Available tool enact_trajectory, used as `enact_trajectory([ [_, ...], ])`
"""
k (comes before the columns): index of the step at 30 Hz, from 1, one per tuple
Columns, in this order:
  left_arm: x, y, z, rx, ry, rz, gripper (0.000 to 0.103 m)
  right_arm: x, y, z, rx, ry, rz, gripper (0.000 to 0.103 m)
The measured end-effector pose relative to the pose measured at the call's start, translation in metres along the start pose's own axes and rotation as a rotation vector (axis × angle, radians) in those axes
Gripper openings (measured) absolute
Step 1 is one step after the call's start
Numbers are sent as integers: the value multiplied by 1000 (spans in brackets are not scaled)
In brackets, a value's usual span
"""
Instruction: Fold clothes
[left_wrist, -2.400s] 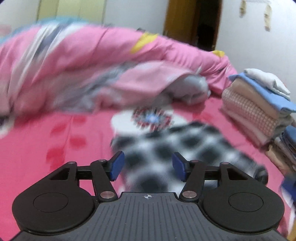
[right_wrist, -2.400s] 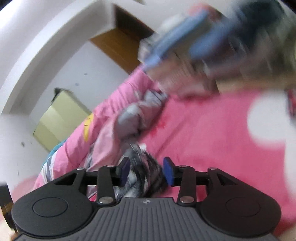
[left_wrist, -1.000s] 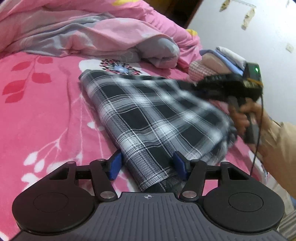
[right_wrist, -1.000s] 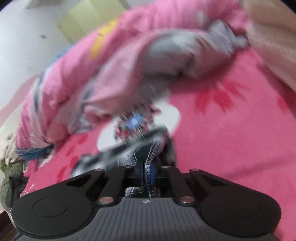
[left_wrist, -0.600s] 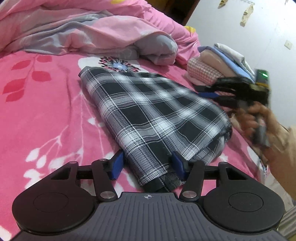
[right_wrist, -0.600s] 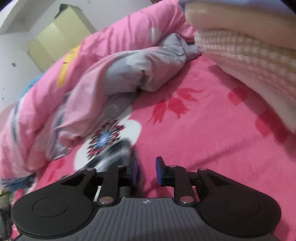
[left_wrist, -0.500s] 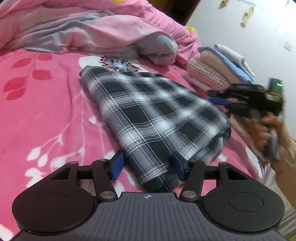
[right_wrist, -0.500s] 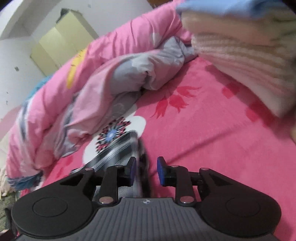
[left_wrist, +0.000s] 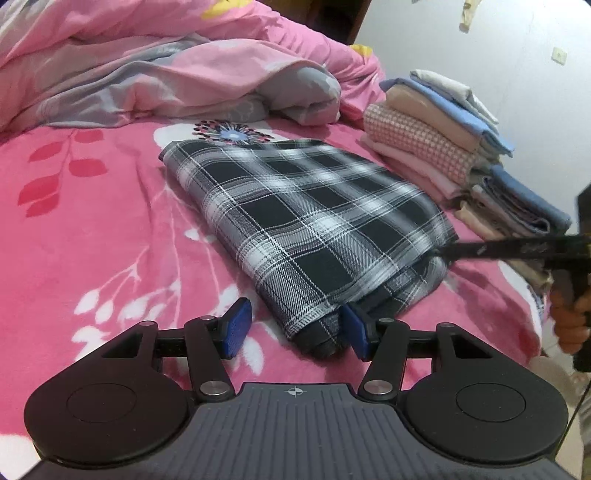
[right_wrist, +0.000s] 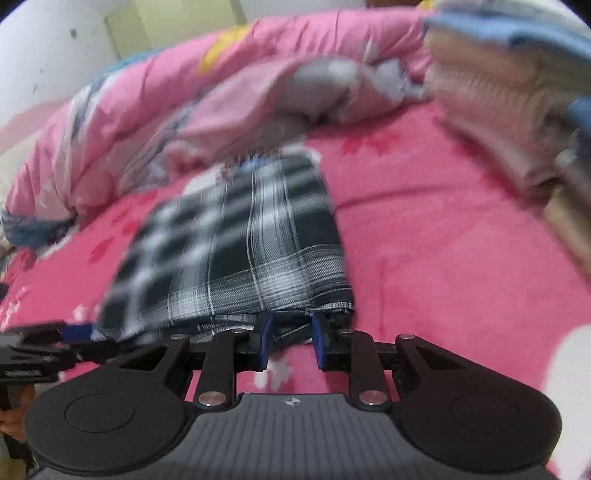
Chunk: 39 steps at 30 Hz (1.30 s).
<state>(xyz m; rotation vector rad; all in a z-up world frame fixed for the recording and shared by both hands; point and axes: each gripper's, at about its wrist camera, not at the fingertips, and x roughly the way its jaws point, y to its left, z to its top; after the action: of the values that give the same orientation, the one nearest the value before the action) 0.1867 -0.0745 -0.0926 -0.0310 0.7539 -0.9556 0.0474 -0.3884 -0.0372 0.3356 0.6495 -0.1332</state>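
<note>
Two low, close views, shared plaid cloth (left_wrist: 310, 221)

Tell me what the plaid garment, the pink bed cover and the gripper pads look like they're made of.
Plaid garment: thin woven cloth, probably cotton or a blend; matte, with visible weave lines and crisp fold edges.
Pink bed cover: soft, fuzzy-looking fabric, perhaps fleece; matte printed leaves.
Left gripper pads: blue, likely rubber or soft plastic, on black arms that look like hard plastic.

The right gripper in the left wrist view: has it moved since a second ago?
Yes. The right gripper went from over the black-and-white plaid folded cloth, beside the stack of folded clothes, down to its near right corner.
</note>
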Motion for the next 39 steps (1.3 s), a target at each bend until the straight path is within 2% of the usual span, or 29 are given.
enact_trajectory([
  [2, -4, 12, 3, -83, -6, -64, 57, -14, -6, 10, 17, -51, -2, 27],
  [3, -5, 19, 4, -135, -8, -102, 60, -16, -15, 16, 52, -74, 0, 32],
  [4, -4, 29, 5, -205, -9, -141, 61, -15, -28, 23, 115, -92, 13, 46],
  [5, -1, 38, 6, -278, -9, -173, 62, -12, -43, 27, 183, -96, 32, 52],
  [6, 2, 48, 6, -351, -9, -205, 62, 0, -60, 30, 263, -70, 72, 63],
  [8, 9, 61, 7, -447, -6, -244, 62, 28, -92, 36, 416, 9, 158, 66],
  [10, 15, 63, 9, -455, -6, -247, 62, 59, -110, 38, 506, 111, 225, 66],
  [12, 20, 58, 12, -423, -5, -236, 62, 80, -114, 38, 509, 182, 267, 68],
  [17, 36, 51, 20, -382, 5, -236, 60, 105, -99, 44, 424, 311, 417, 71],
  [19, 42, 52, 22, -382, 8, -237, 57, 112, -94, 46, 403, 337, 433, 71],
  [21, 45, 52, 22, -377, 5, -230, 49, 119, -90, 49, 384, 346, 458, 72],
  [22, 46, 51, 22, -374, 2, -225, 46, 121, -88, 49, 375, 341, 463, 70],
  [23, 47, 51, 22, -373, -2, -220, 37, 122, -85, 49, 365, 334, 468, 66],
  [24, 47, 51, 21, -378, -6, -220, 26, 122, -81, 49, 354, 328, 464, 57],
  [27, 44, 55, 20, -422, -4, -257, 15, 113, -77, 49, 369, 297, 479, 43],
  [31, 29, 62, 16, -509, 2, -321, 13, 95, -72, 46, 407, 269, 515, 37],
  [34, 8, 59, 12, -517, 8, -345, 12, 77, -64, 36, 431, 289, 524, 36],
  [39, -36, 41, -11, -455, 60, -340, 13, 33, -49, -8, 464, 334, 530, 36],
])
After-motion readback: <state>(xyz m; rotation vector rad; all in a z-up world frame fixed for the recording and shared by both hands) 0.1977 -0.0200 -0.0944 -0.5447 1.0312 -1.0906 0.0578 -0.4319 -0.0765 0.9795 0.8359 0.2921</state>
